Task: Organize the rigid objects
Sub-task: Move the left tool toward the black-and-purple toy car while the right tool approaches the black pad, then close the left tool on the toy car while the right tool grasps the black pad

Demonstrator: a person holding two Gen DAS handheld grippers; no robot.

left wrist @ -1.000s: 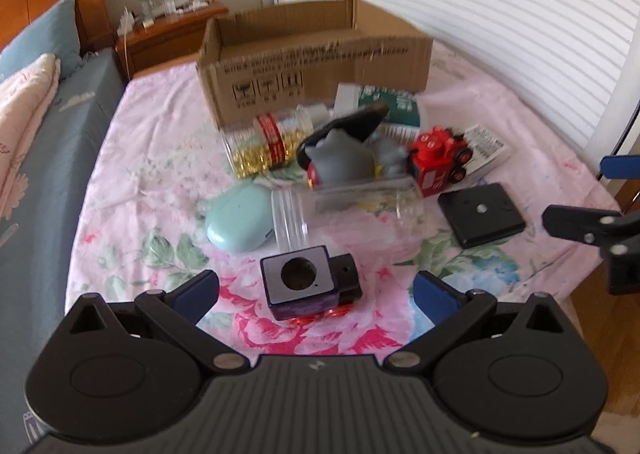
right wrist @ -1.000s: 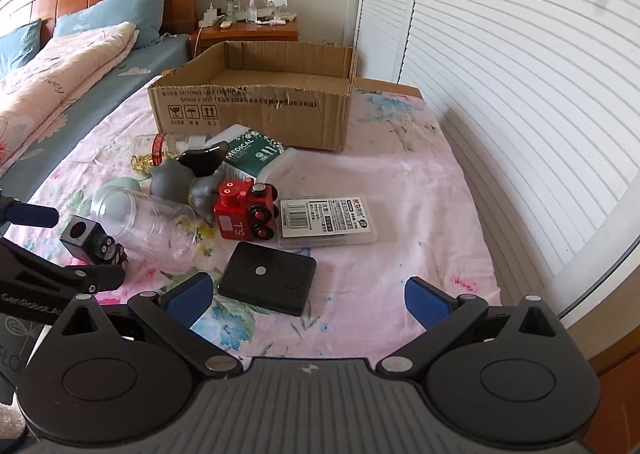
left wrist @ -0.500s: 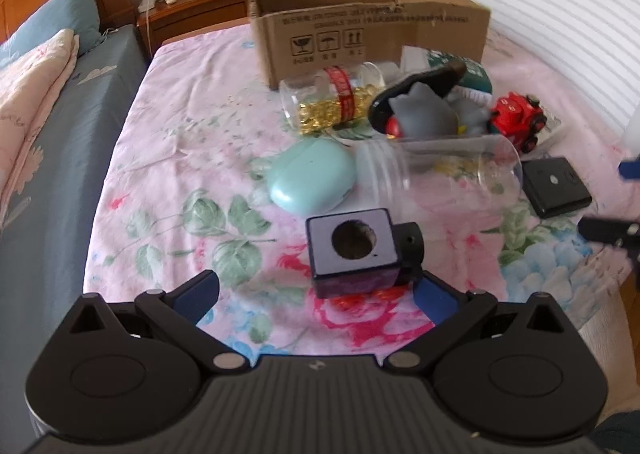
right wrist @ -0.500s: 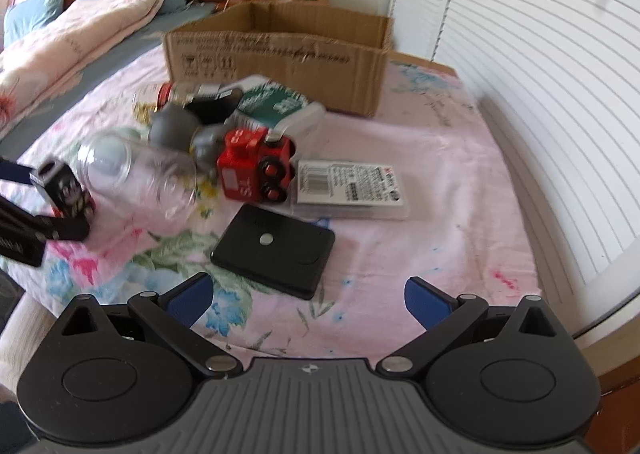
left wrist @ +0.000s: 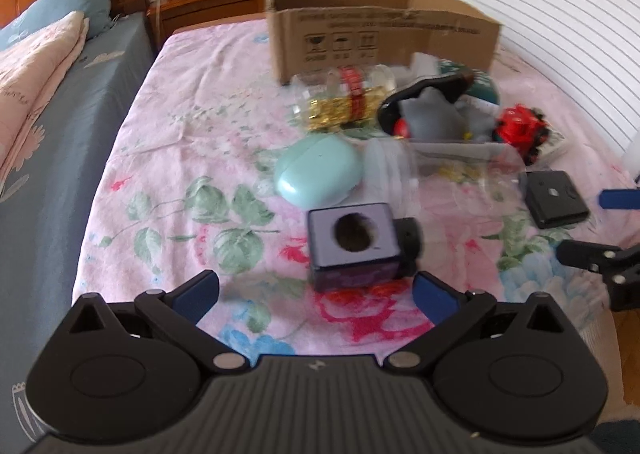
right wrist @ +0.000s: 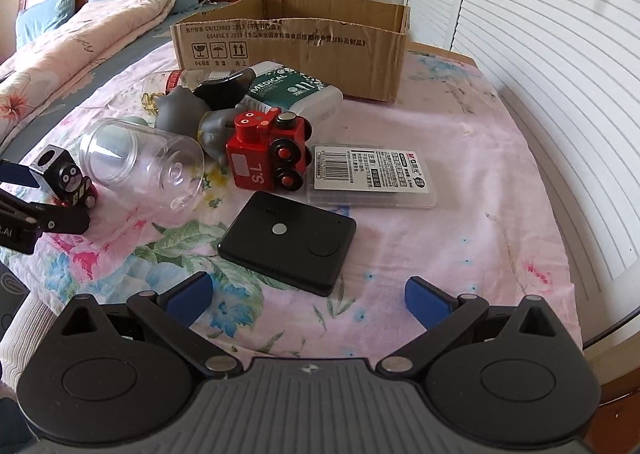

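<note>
The left gripper (left wrist: 315, 290) hangs low over the flowered sheet (left wrist: 192, 133) with its 2 blue-padded fingers spread wide and nothing between them. Just ahead of it sits a small purple-grey block (left wrist: 354, 248) with a round hole in its upper face; the block lies nearer the gripper's right finger, but not clearly touching it. Beyond the block lie a mint-green case (left wrist: 318, 169) and a clear plastic jar (left wrist: 440, 173) on its side — the two are just beside each other.

The right gripper (right wrist: 308, 296) is also released, fingers apart and empty, held above the sheet near a flat black case (right wrist: 288, 242). Past that case are a red toy train (right wrist: 266, 151) tipped on its side, a clear labelled box (right wrist: 370, 177) touching the train, a grey soft figure (right wrist: 182, 111) and a green-and-white pack marked MEDICAL (right wrist: 292, 89).

An open cardboard box (right wrist: 296, 45) stands at the far side of the clutter; its inside is hidden from both views. A bottle with a red band (left wrist: 348, 101) lies just in front of it.
</note>
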